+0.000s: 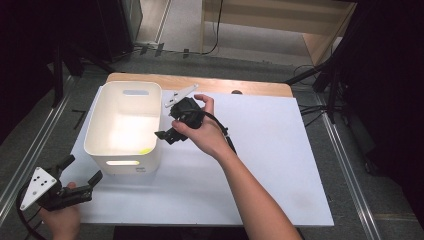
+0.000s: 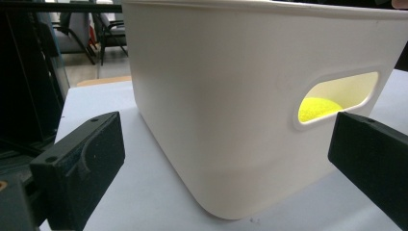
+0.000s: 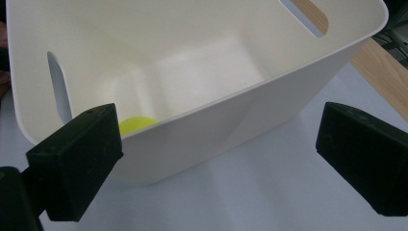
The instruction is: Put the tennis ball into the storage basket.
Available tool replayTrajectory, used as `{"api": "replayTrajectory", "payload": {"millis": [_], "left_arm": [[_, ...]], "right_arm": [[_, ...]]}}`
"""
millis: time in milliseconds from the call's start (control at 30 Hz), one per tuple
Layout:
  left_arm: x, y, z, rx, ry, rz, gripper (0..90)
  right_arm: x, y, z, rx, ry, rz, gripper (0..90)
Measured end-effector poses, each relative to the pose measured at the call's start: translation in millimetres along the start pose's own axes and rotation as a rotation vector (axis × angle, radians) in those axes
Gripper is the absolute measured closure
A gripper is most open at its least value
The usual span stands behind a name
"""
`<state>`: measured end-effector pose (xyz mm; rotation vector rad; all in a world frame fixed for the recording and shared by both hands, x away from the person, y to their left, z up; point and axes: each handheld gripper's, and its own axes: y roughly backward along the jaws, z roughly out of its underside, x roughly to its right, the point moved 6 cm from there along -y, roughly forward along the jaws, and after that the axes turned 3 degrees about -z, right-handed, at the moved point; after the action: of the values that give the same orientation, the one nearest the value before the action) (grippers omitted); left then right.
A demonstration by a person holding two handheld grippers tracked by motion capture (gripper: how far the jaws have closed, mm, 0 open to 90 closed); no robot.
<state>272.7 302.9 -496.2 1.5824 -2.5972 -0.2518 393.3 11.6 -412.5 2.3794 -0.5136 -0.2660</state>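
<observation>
A yellow ball (image 3: 137,124) lies on the floor of a white bin (image 1: 102,120), in the near corner on the side facing the right gripper (image 1: 167,127). The bin stands on a white table (image 1: 270,165), toward its left half. The right gripper hovers just beside the bin's right wall, above rim height, its jaws aimed at the bin. The left gripper (image 1: 80,172) is at the table's near left corner, near the bin's front wall but apart from it.

The high view shows the ball as a small yellow patch against the near wall. The left gripper view shows the ball (image 2: 320,108) through the oval handle slot in the bin's (image 2: 216,110) front wall. The right gripper view looks down over the rim of the bin (image 3: 202,57) to the ball inside.

Both grippers have their jaws spread wide, holding and touching nothing.
</observation>
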Motion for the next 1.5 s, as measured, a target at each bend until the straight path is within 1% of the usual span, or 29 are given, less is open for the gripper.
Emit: {"api": "replayTrajectory", "payload": {"millis": [100, 133, 233, 267, 300, 333, 400, 433, 467, 600, 633, 667, 800, 900, 933, 1233, 1300, 1433, 1500], "left_arm": [[0.0, 0.0, 0.0, 0.001, 0.000, 0.000, 0.0], [0.1, 0.0, 0.0, 0.000, 0.000, 0.000, 0.0], [0.1, 0.0, 0.1, -0.001, -0.002, 0.000, 0.0], [0.1, 0.1, 0.1, -0.001, -0.002, 0.000, 0.0], [0.2, 0.0, 0.1, 0.000, -0.001, 0.000, 0.0], [0.1, 0.0, 0.1, -0.001, -0.002, 0.000, 0.0], [0.1, 0.0, 0.1, -0.001, -0.002, 0.000, 0.0], [0.1, 0.0, 0.1, -0.001, -0.002, 0.000, 0.0], [0.3, -0.1, 0.1, 0.000, -0.001, 0.000, 0.0], [0.1, 0.1, 0.1, -0.002, 0.000, 0.000, 0.0], [0.0, 0.1, 0.1, -0.002, 0.000, 0.000, 0.0], [0.0, 0.1, 0.1, -0.002, 0.000, 0.000, 0.0], [0.1, 0.1, 0.2, -0.004, -0.001, 0.000, 0.0], [0.1, 0.1, 0.3, -0.007, -0.001, -0.002, 0.0], [0.1, 0.0, 0.2, -0.006, -0.001, -0.002, 0.0], [0.0, 0.1, 0.4, -0.008, -0.002, -0.002, 0.0], [0.0, 0.2, 0.4, -0.008, -0.002, -0.002, 0.0], [0.7, 0.2, 0.0, 0.001, -0.001, 0.003, 0.0], [0.3, 0.4, 0.2, -0.003, -0.002, 0.001, 0.0]], "right_arm": [[4.1, 2.7, 4.1, 0.010, -0.011, 0.017, 0.0], [5.8, 3.9, 5.9, 0.012, -0.021, 0.032, 0.0], [10.3, 6.9, 11.1, 0.015, -0.044, 0.050, 0.0], [10.9, 8.0, 12.9, 0.014, -0.047, 0.044, 0.0], [12.1, 8.8, 14.0, 0.014, -0.043, 0.047, 0.0], [12.8, 10.0, 15.4, 0.015, -0.052, 0.050, 0.0], [15.0, 12.7, 18.0, 0.020, -0.053, 0.051, 0.0], [15.8, 14.0, 19.2, 0.020, -0.057, 0.055, 0.0], [17.1, 15.0, 20.2, 0.024, -0.051, 0.058, 0.0], [19.7, 18.7, 26.2, 0.027, -0.067, 0.069, 0.0], [20.9, 19.2, 28.0, 0.033, -0.063, 0.074, 0.0], [21.6, 19.7, 30.5, 0.031, -0.069, 0.082, 0.0], [25.6, 21.1, 42.2, 0.025, -0.082, 0.087, 0.0], [29.1, 25.0, 49.5, 0.034, -0.096, 0.091, 0.0], [29.8, 26.4, 51.5, 0.038, -0.108, 0.093, 0.0], [37.9, 39.0, 71.5, 0.060, -0.126, 0.119, 0.0], [39.5, 41.8, 76.7, 0.063, -0.138, 0.125, 0.0], [43.0, 46.6, 86.7, 0.069, -0.142, 0.139, 0.0], [44.2, 48.1, 92.1, 0.068, -0.145, 0.142, 0.0]]}}
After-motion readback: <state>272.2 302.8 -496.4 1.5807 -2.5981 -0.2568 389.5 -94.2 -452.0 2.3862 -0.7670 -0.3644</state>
